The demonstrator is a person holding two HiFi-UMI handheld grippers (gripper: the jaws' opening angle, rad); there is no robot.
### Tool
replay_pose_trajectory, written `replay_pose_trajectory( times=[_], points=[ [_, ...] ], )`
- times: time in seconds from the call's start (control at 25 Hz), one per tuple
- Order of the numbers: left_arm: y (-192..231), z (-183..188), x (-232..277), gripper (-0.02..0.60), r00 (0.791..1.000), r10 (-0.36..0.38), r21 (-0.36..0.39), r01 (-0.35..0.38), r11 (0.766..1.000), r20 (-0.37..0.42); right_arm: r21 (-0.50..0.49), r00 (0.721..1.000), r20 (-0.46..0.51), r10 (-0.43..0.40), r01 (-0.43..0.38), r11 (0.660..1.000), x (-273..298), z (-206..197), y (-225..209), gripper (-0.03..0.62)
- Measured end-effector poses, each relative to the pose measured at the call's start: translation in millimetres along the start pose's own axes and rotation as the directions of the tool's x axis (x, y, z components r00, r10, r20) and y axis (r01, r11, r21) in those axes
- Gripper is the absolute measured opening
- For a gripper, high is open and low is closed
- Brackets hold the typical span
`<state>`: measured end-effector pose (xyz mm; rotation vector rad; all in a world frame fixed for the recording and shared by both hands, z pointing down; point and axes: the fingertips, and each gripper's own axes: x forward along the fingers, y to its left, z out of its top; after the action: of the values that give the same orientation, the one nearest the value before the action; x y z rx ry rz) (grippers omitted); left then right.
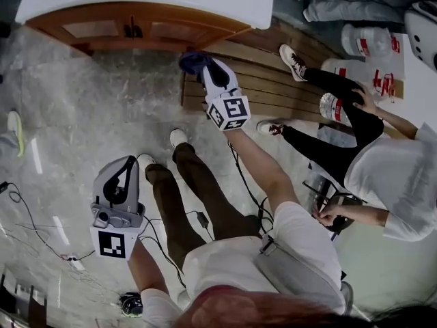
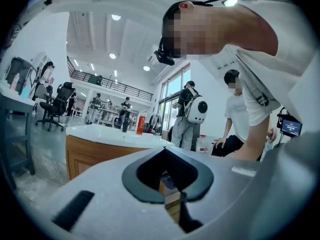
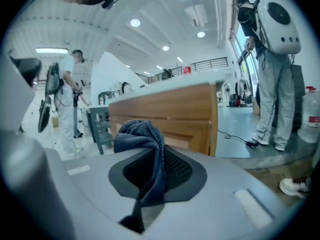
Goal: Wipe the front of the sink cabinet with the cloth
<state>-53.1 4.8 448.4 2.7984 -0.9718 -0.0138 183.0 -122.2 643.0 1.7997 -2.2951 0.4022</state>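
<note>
Pinching crumpled blue cloth (image 3: pixel 140 134), right gripper (image 1: pixel 210 72).

Grey marbled floor (image 1: pixel 82 115), wooden decking (image 1: pixel 273 80)

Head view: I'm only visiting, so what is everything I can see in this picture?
sink cabinet: one, wood with white top, top of view
cloth: one, dark blue, bunched near the cabinet
wooden platform: one, brown slats, right of the cabinet
jugs: several, white with red labels, upper right
seated person: one, white shirt, black trousers, right
right gripper: one, grey, fingers shut on the cloth
left gripper: one, grey, fingers shut, empty, lower left
</note>
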Motion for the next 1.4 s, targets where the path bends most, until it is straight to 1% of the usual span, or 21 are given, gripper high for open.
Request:
replay_pose_trajectory(
  times=[0.08, 0.16, 0.28, 0.36, 0.52, 0.64, 0.72, 0.84, 0.92, 1.08, 1.28, 1.4],
  points=[
    [-2.6, 31.7, 4.0, 0.0, 1.0, -0.011, 0.026, 0.011, 1.0, 0.006, -0.002, 0.995, 0.047, 0.089, -0.089, 0.996, -29.7, 49.6, 35.6, 0.055],
    [-3.3, 64.7, 7.1, 0.002, 1.0, -0.022, 0.056, 0.021, 0.998, 0.011, -0.005, 0.982, 0.1, 0.159, -0.159, 0.987, -56.2, 103.1, 65.6, 0.055],
    [-13.5, 117.2, 6.3, 0.001, 1.0, -0.023, 0.074, 0.022, 0.997, 0.014, -0.017, 0.957, 0.17, 0.235, -0.236, 0.972, -103.3, 188.9, 100.3, 0.055],
    [-22.6, 149.7, 4.5, 0.002, 1.0, -0.023, 0.078, 0.022, 0.997, 0.013, -0.048, 0.936, 0.214, 0.279, -0.275, 0.96, -134.1, 247.2, 119.8, 0.055],
    [-32.3, 208.8, 10.3, 0.002, 0.998, -0.056, 0.126, 0.051, 0.991, 0.035, -0.128, 0.892, 0.309, 0.329, -0.304, 0.944, -178.5, 352.6, 143.5, 0.055],
    [-59.9, 248.9, 0.5, 0.002, 0.997, -0.06, 0.136, 0.052, 0.989, 0.054, -0.149, 0.875, 0.329, 0.355, -0.324, 0.934, -229.9, 407.5, 156.6, 0.055],
    [-78.6, 270.0, -7.4, 0.002, 0.996, -0.066, 0.148, 0.056, 0.987, 0.062, -0.156, 0.861, 0.363, 0.355, -0.32, 0.935, -262.8, 438.9, 163.9, 0.054],
    [-92.5, 297.2, -8.3, 0.002, 0.994, -0.079, 0.176, 0.064, 0.982, 0.08, -0.184, 0.84, 0.407, 0.36, -0.31, 0.933, -290.7, 470.8, 170.8, 0.055],
    [-96.1, 310.4, -6.9, 0.002, 0.992, -0.085, 0.186, 0.067, 0.98, 0.091, -0.21, 0.834, 0.41, 0.37, -0.308, 0.928, -299.9, 482.2, 174.3, 0.054],
    [-107.2, 322.9, -6.4, 0.002, 0.99, -0.106, 0.199, 0.085, 0.976, 0.094, -0.274, 0.834, 0.403, 0.377, -0.284, 0.919, -318.5, 497.2, 174.3, 0.054],
    [-123.5, 330.0, -5.7, 0.002, 0.989, -0.118, 0.202, 0.097, 0.975, 0.092, -0.291, 0.83, 0.428, 0.358, -0.249, 0.924, -341.0, 514.6, 162.9, 0.054],
    [-128.8, 332.6, -2.9, 0.002, 0.987, -0.129, 0.203, 0.107, 0.973, 0.099, -0.293, 0.835, 0.429, 0.346, -0.234, 0.927, -345.2, 517.0, 157.5, 0.054]
  ],
)
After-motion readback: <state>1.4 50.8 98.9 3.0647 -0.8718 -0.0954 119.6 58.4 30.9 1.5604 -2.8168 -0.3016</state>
